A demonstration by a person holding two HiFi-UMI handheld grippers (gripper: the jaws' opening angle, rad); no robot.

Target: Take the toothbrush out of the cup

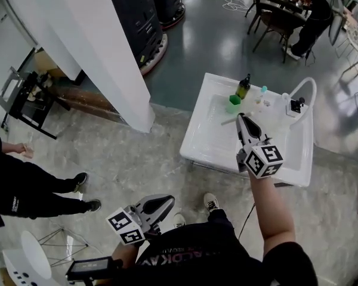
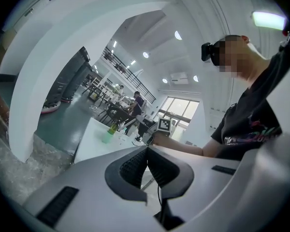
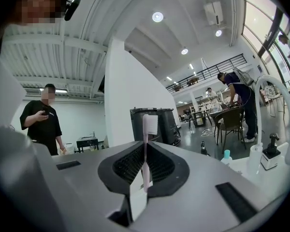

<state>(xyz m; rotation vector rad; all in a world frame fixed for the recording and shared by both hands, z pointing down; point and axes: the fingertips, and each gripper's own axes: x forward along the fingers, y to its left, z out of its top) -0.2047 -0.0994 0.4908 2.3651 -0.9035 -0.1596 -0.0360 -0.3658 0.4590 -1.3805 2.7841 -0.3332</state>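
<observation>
White sink stands on the right of the floor, its tap arching over the far right corner. Green cup sits upright in the far part of the bowl. A dark bottle is just beyond it and a small blue-capped bottle a little to the right.

Right gripper is held out over the bowl, just near of the cup. Its jaws are clamped on the toothbrush, which stands between the ribbed pads with its bristle head above the tips. In the head view the toothbrush pokes out left of the jaws, clear of the cup and apart from it.

Left gripper hangs low by the person's body, well apart from the sink. Its jaws are pressed together with nothing between them.

White pillar rises at far left. A bystander in black stands at the left edge.
</observation>
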